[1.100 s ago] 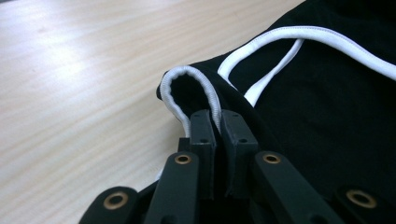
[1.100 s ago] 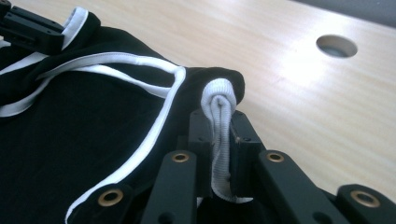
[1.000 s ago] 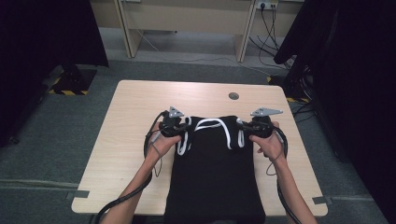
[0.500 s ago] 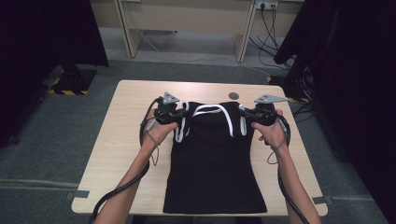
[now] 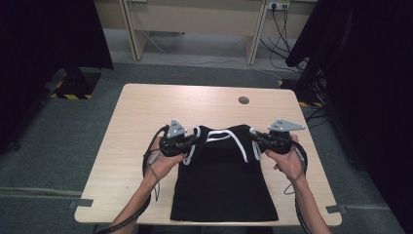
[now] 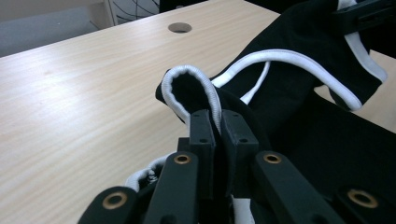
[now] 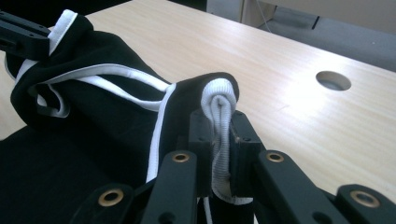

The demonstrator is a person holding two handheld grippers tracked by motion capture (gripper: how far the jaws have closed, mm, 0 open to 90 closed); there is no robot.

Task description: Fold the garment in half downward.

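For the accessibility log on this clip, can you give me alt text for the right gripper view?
The right gripper is clamped on a bunched white-trimmed edge of a black garment that lies on a light wooden table. Farther off, the left gripper pinches another white-edged part of it, and a round hole shows in the tabletop.

Left gripper (image 6: 218,122) clamped on white-trimmed black garment (image 6: 299,112) over wooden table (image 6: 84,93).

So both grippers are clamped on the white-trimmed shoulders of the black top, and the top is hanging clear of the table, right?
Not quite. The left gripper and right gripper are each shut on a white-trimmed shoulder, as both gripper views show, but the black top is not hanging clear. In the high view its body lies flat on the table, hem near the front edge.
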